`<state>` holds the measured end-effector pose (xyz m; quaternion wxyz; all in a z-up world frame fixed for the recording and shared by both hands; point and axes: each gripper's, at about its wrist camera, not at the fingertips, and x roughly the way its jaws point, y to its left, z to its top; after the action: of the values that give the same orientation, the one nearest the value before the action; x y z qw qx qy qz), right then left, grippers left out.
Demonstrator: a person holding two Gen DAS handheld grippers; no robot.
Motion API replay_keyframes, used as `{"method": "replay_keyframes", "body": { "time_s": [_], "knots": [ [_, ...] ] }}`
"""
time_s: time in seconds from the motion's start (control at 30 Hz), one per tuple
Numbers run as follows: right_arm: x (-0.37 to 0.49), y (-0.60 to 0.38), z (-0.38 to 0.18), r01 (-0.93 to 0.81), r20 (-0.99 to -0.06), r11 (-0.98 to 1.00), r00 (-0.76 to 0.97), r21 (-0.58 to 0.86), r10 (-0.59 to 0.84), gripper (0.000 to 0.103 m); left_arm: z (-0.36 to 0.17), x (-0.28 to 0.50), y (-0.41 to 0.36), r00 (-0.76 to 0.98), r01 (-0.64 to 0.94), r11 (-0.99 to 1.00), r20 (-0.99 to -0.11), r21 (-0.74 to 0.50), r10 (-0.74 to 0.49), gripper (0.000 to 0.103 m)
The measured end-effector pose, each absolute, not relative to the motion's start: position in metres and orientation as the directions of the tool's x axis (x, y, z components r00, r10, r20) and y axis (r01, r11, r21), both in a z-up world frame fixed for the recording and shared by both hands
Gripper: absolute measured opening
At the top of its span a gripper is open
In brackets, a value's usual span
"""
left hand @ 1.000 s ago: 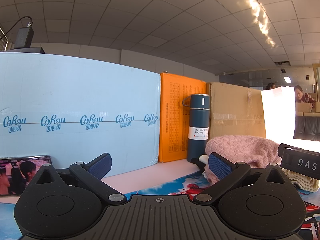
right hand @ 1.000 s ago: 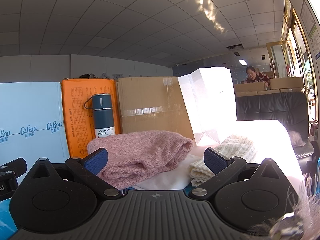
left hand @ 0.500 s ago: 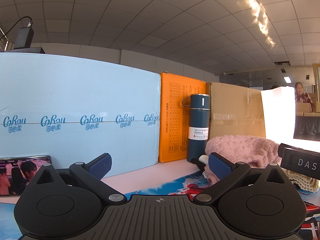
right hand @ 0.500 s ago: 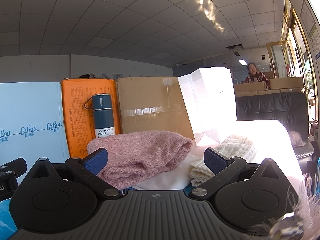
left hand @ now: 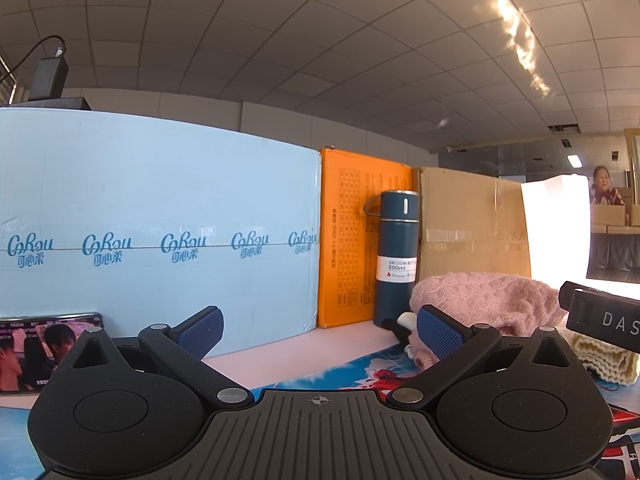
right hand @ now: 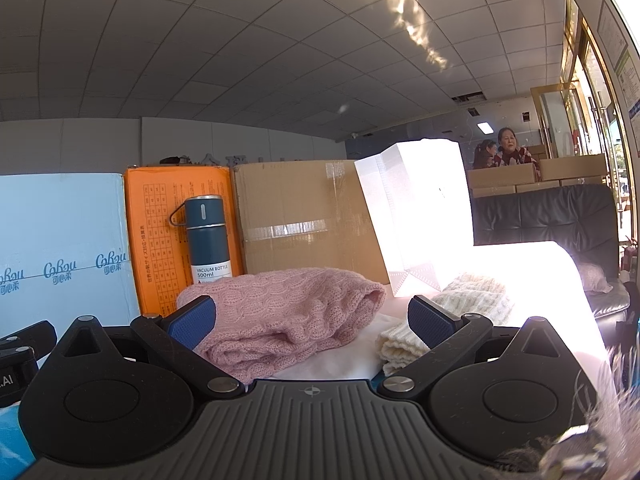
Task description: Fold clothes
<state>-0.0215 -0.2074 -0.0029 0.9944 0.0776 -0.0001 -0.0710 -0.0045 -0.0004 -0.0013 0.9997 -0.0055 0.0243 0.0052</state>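
Both hand-held grippers are sitting low over the desk (left hand: 280,360), the left hand-held gripper (left hand: 318,326) and the right hand-held gripper (right hand: 312,318) each with jaws spread wide and nothing between them. A pink cable-knit sweater (right hand: 288,320) is lying doubled over in a loose bundle just ahead of the right one, on a white cloth (right hand: 332,364), beside a folded cream knit (right hand: 452,316) and near a blue vacuum bottle (right hand: 206,240). The bundle fits either a finished fold or one needing tidying, so any grip should be pinching one layer's edge, not the whole roll.
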Motion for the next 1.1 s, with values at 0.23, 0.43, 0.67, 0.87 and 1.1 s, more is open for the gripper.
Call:
{"method": "replay_keyframes", "body": {
  "time_s": [0.23,0.43,0.67,0.87,1.1],
  "knots": [
    [-0.030,-0.223,-0.004,0.061,0.020,0.956,0.997,0.286,-0.070,0.103,-0.001,-0.010,-0.001,0.999,-0.018,1.000,-0.033,-0.008,0.018,0.103],
    [-0.014,-0.249,-0.012,-0.088,-0.012,0.877,0.994,0.473,0.106,0.103,0.000,-0.015,-0.002,0.999,-0.027,1.000,-0.018,-0.004,0.027,0.103],
    [0.001,-0.260,-0.020,-0.156,-0.048,0.790,0.973,0.593,0.228,0.103,0.001,-0.033,-0.003,0.997,-0.078,0.997,0.009,0.004,0.078,0.103],
    [0.005,-0.261,-0.021,-0.195,-0.065,0.763,0.953,0.616,0.296,0.103,0.011,-0.067,-0.003,0.990,-0.137,0.990,0.037,0.023,0.136,0.103],
    [0.001,-0.257,-0.021,-0.237,-0.068,0.753,0.935,0.614,0.349,0.103,0.034,-0.119,0.028,0.961,-0.257,0.959,0.077,-0.115,0.267,0.103]
  ]
}}
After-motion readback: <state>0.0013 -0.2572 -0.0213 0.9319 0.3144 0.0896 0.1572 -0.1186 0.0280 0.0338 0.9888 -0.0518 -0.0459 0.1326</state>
